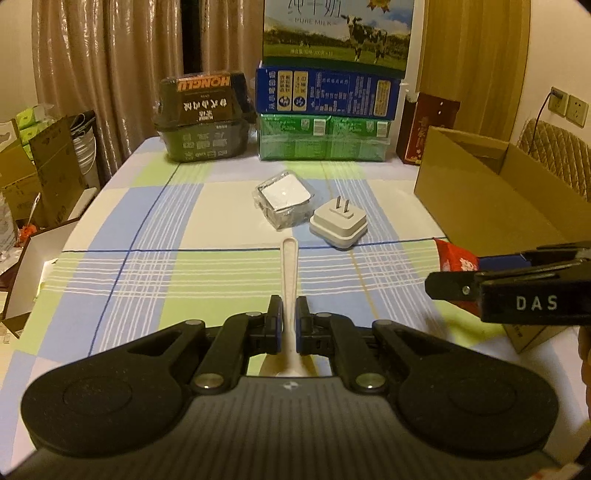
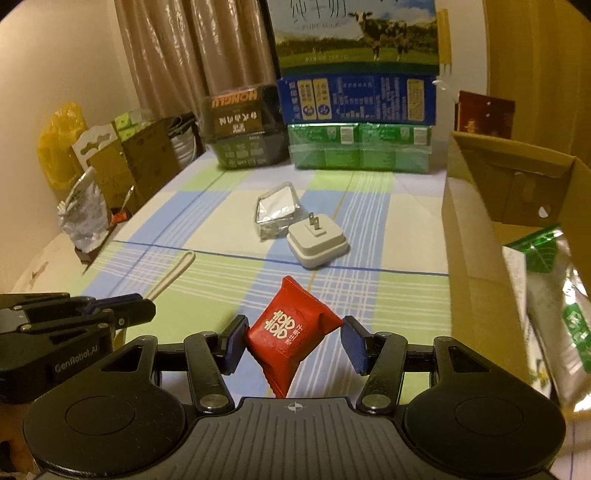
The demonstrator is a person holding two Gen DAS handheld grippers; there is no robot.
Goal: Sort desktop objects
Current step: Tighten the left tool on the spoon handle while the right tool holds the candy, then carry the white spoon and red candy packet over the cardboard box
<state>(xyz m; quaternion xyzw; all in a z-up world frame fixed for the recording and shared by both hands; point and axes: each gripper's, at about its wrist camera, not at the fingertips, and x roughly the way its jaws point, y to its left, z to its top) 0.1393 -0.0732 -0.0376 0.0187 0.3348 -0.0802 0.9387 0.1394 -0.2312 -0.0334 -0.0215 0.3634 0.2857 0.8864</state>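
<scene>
The right gripper pinches the red packet just left of the open cardboard box, while the left gripper, farther from it, clamps a cream spoon pointing straight ahead above the surface.

Dim warm light, fisheye-warped, dark-vignetted corners.

Background items along the far edge of the table.
A milk carton tops a blue box and green packs; curtains hang upper left, wall sockets upper right.
</scene>
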